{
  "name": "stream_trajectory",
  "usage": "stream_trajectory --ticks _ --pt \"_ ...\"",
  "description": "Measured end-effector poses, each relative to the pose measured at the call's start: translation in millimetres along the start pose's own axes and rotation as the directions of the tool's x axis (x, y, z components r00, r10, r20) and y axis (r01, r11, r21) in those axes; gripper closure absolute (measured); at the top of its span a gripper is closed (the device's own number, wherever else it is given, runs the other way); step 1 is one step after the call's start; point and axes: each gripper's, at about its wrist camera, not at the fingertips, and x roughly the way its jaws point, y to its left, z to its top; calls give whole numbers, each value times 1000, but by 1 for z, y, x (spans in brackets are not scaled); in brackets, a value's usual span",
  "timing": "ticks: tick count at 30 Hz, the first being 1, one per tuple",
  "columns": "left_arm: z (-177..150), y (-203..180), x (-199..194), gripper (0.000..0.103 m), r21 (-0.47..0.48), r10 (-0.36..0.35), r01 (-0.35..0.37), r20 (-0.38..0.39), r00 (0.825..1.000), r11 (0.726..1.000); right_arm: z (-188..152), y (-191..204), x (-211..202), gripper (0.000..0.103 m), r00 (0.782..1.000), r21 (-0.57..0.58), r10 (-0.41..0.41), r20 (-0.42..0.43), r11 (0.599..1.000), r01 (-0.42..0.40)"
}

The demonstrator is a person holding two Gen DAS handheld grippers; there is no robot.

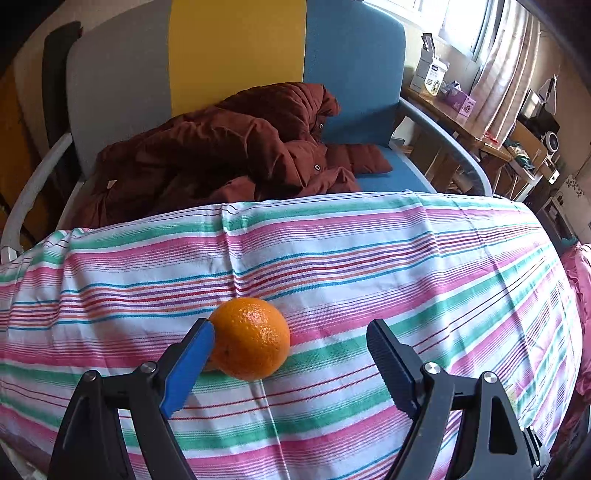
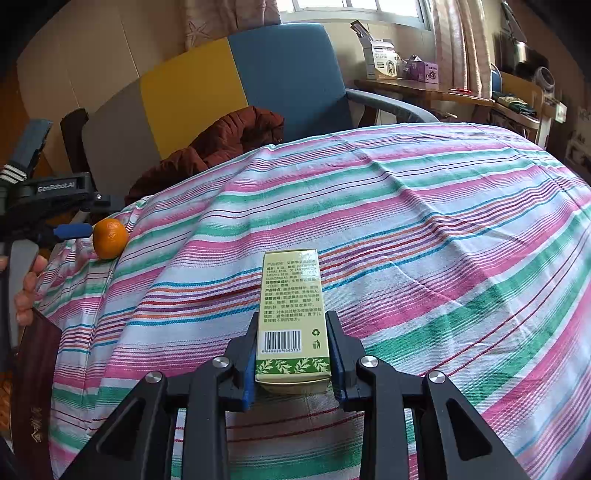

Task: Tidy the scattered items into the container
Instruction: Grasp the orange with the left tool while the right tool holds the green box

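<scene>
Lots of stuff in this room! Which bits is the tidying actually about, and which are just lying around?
Part of the job:
orange, between the open left gripper fingers
green box, clamped in the right gripper

Just lying about:
brown jacket on the armchair
striped cloth
boxes on the side table

A grey-yellow-blue armchair [image 1: 236, 66] faces a bright curtained window [image 2: 354, 9], beside what seems a cluttered wooden desk [image 2: 424, 90].
</scene>
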Motion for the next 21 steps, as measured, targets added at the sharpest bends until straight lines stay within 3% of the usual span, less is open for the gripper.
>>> stream_trajectory --ticks 10,12,15,18,20,21 --pt "1 8 21 14 10 7 -7 -62 998 1000 -1 -1 -1 72 1000 4 4 1 1000 -4" --pt "-3 11 29 19 -6 3 -4 -94 996 1000 -1 -1 -1 72 1000 4 4 2 1000 -4" --pt "-7 17 30 22 -56 -31 27 -70 997 998 -1 -2 -1 72 1000 5 5 2 1000 -5" --pt "-9 24 29 33 -89 -34 31 -42 999 996 0 -2 -1 72 1000 7 8 3 1000 -8" --pt "-11 28 27 47 -105 -17 14 -25 1000 994 0 -2 -1 72 1000 3 5 4 1000 -5" --pt "-11 30 26 47 -113 -15 12 -21 1000 993 0 -2 0 72 1000 1 3 4 1000 -3"
